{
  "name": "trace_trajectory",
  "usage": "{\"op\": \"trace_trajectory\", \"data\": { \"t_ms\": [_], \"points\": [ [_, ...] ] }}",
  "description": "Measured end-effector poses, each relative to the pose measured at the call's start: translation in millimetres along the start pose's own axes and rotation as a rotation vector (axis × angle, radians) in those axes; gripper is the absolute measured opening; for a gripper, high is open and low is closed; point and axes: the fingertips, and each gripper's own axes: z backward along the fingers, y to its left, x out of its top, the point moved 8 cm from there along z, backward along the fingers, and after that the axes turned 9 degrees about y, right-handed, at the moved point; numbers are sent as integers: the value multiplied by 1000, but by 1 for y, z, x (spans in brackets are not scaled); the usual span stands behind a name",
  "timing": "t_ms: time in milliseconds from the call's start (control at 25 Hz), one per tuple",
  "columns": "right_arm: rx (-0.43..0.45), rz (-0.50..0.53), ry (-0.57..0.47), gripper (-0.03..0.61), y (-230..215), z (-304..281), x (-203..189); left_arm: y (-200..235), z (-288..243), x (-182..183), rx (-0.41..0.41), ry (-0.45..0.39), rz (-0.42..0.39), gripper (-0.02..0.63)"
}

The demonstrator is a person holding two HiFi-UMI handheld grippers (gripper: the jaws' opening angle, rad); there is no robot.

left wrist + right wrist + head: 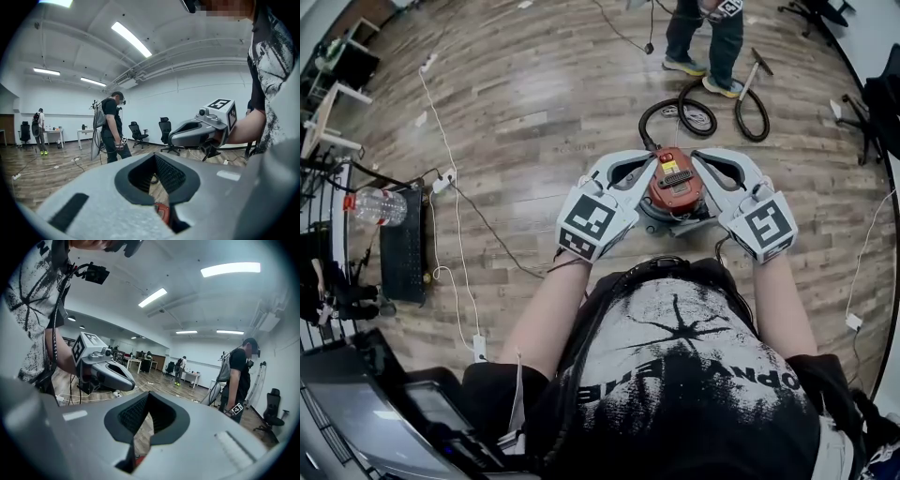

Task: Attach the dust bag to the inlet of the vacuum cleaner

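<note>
Asker: Tongs-wise, what are we looking at? We see the left tongs (651, 161) and right tongs (699, 159) parked either side of the red vacuum cleaner (675, 186) on the floor (534, 122), but why there?

Replier: Our guess is they're just hovering over the vacuum cleaner, one on each flank, so its top sits in plain sight between them. Both sets are squeezed together on nothing. Each one's own view shows the tips meeting, with only a sliver of red vacuum cleaner showing below. The black hose (694, 111) lies coiled just beyond the vacuum cleaner.

Asker: And the dust bag?

Replier: We can't find it anywhere, lol. It's not in either tongs and not on the floor around the vacuum cleaner. So it's either already tucked inside the vacuum cleaner on the inlet, or it's somewhere out of shot. We can't see the inlet either, so we wouldn't call it.
</note>
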Motion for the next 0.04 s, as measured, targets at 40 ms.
{"op": "trace_trajectory", "data": {
  "t_ms": [40],
  "points": [
    [-2, 2, 2, 6, -1, -1, 1, 1, 0, 0, -1, -1, 1, 5]
  ]
}}
